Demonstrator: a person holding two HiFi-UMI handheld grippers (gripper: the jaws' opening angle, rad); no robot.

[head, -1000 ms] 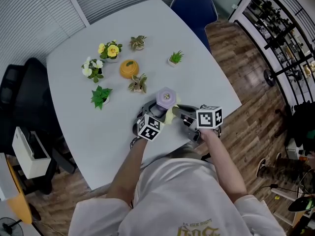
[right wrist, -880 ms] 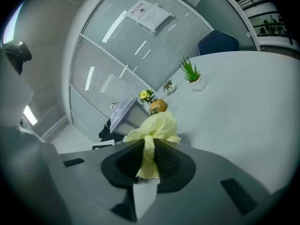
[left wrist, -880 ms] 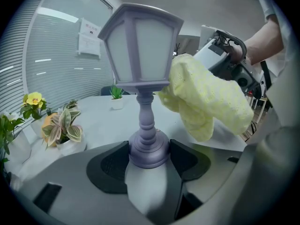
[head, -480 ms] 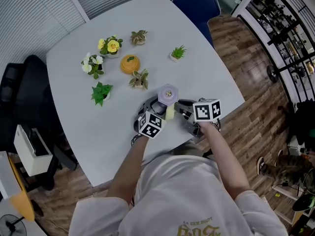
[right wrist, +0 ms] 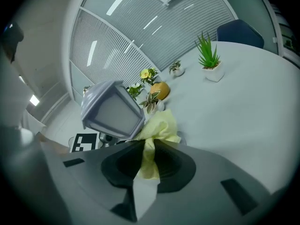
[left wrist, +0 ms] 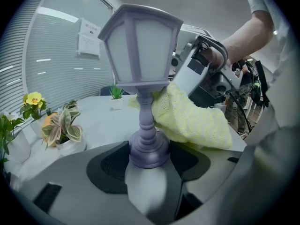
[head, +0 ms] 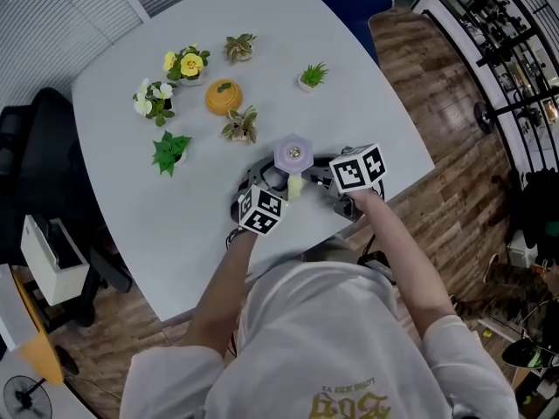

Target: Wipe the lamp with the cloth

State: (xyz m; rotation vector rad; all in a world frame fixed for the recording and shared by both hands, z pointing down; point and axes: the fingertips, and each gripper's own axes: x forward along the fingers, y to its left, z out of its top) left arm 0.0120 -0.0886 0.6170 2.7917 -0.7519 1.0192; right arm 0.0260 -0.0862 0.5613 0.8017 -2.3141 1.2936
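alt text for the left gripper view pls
A purple lantern-style lamp stands upright, its round base clamped in the left gripper. The right gripper presses a yellow knitted cloth against the lamp's stem, under the shade; small potted plants stand behind.

Bright, even light; fisheye-warped edges

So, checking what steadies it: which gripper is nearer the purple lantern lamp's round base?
Left. The left gripper is clamped on the lamp base; the right gripper holds the yellow knitted cloth against the stem, higher up.

Six small potted plants (head: pixel 169 151) stand around an orange object (head: pixel 224 97) on the white table (head: pixel 376 103).
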